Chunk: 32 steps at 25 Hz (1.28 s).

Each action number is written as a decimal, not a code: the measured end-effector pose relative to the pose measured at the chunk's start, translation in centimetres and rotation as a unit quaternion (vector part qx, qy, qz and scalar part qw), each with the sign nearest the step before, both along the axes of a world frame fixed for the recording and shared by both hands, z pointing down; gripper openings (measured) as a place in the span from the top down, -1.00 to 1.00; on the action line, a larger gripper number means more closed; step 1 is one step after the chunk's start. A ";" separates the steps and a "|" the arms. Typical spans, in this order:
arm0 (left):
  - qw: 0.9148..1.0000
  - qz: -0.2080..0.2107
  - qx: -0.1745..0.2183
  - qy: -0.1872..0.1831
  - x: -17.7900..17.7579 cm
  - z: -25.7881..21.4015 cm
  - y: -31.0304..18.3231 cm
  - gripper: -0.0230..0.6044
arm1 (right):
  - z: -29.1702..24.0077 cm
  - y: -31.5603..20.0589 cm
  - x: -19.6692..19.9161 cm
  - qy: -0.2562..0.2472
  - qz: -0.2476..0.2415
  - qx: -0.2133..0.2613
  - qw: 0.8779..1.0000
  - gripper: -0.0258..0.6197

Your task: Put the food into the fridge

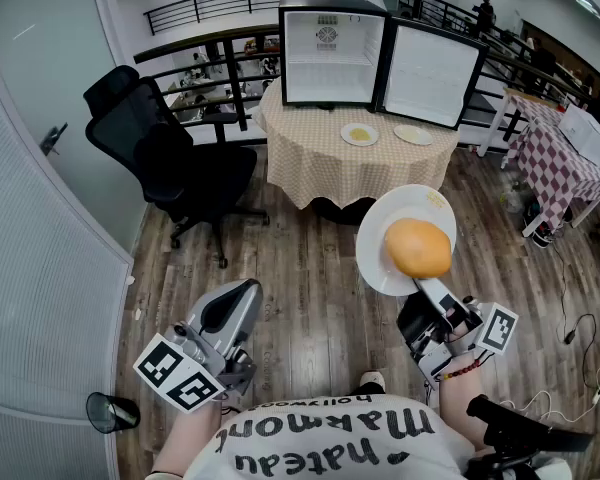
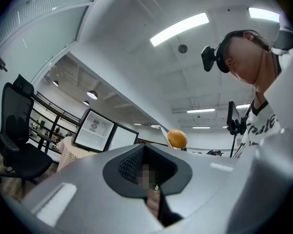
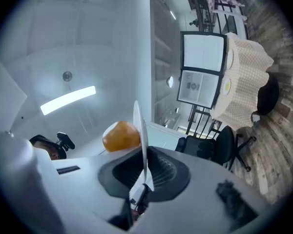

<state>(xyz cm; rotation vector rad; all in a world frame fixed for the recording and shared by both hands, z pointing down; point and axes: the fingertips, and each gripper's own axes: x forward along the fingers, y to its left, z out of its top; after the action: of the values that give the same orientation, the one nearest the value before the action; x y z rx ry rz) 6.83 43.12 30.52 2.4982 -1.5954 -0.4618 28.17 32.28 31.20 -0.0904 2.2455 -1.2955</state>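
Fig.: R gripper [image 1: 426, 288] pinches white plate [image 1: 380, 230] rim; bun [image 1: 418, 247] on it, base cut off in right gripper view. L gripper [image 1: 230, 306] jaws together.

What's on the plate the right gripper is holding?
One round orange food item sits on the white plate, whose rim the right gripper pinches. The plate surface under the food is hidden.

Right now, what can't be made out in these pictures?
Head view: table plates too small to tell their food.
Right gripper view: the held plate is edge-on, its face hidden.
Left gripper view: a mosaic patch covers the gap between the fingers of the left gripper.
Every view: the kind of orange food is unclear.
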 end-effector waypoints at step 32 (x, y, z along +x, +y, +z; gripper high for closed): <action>0.999 -0.029 -0.005 0.017 -8.8 1.5 -2.5 0.91 | 1.4 -7.2 -11.2 0.010 -0.035 -0.027 0.999 0.83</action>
<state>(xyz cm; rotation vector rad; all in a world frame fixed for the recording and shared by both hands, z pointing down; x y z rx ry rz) -1.93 40.57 31.97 2.4293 -1.6579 -0.4992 16.98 25.09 32.64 -0.0457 2.2483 -1.3984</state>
